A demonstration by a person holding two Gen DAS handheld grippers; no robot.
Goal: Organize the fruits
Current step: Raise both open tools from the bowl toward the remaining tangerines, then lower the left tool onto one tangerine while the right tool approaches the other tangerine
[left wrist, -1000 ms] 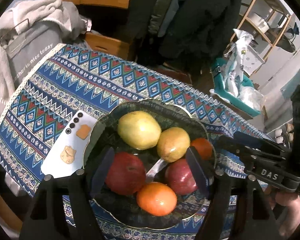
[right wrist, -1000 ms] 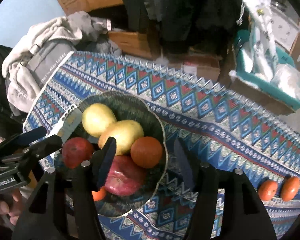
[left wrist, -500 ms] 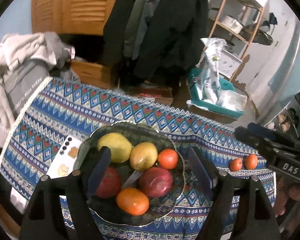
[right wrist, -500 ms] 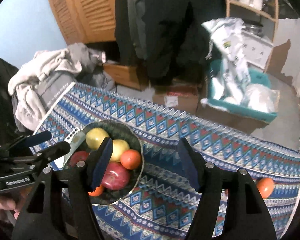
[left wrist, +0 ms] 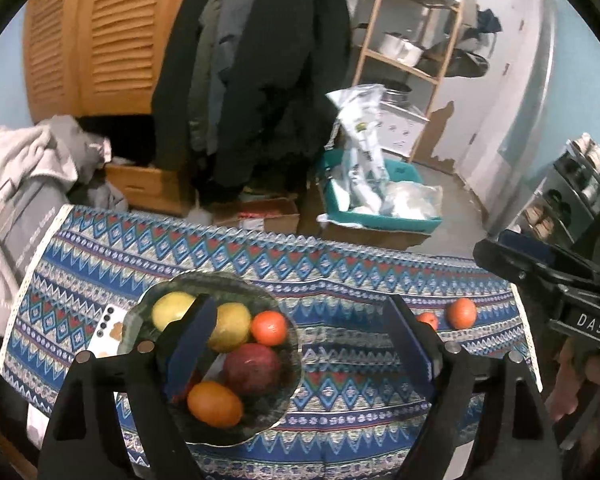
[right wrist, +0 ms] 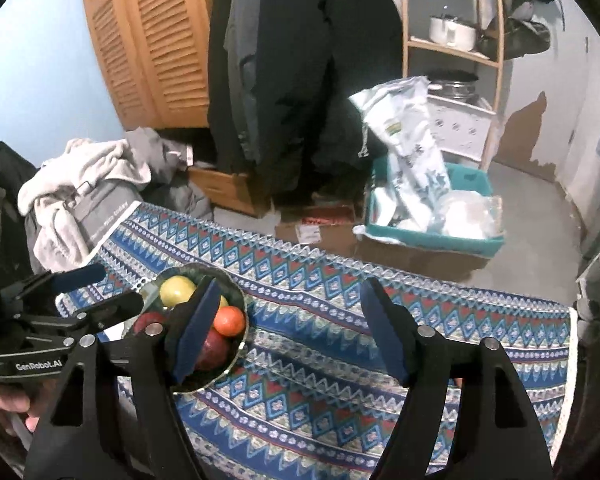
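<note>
The glass bowl (left wrist: 288, 364) stood on the patterned tablecloth (left wrist: 340, 280) and served as reference. Inside it lay two yellow fruits, an orange tangerine (left wrist: 269, 328), a dark red apple (left wrist: 252, 368) and an orange fruit (left wrist: 215, 404) nearest the camera. Two small tangerines (left wrist: 462, 313) sat well apart from the bowl, near the cloth's right edge. The left gripper (left wrist: 300, 354) and right gripper (right wrist: 288, 334) hung above the table, jaws spread wide, grasping nothing. A white phone (left wrist: 107, 330) lay just beside the bowl's left rim.
</note>
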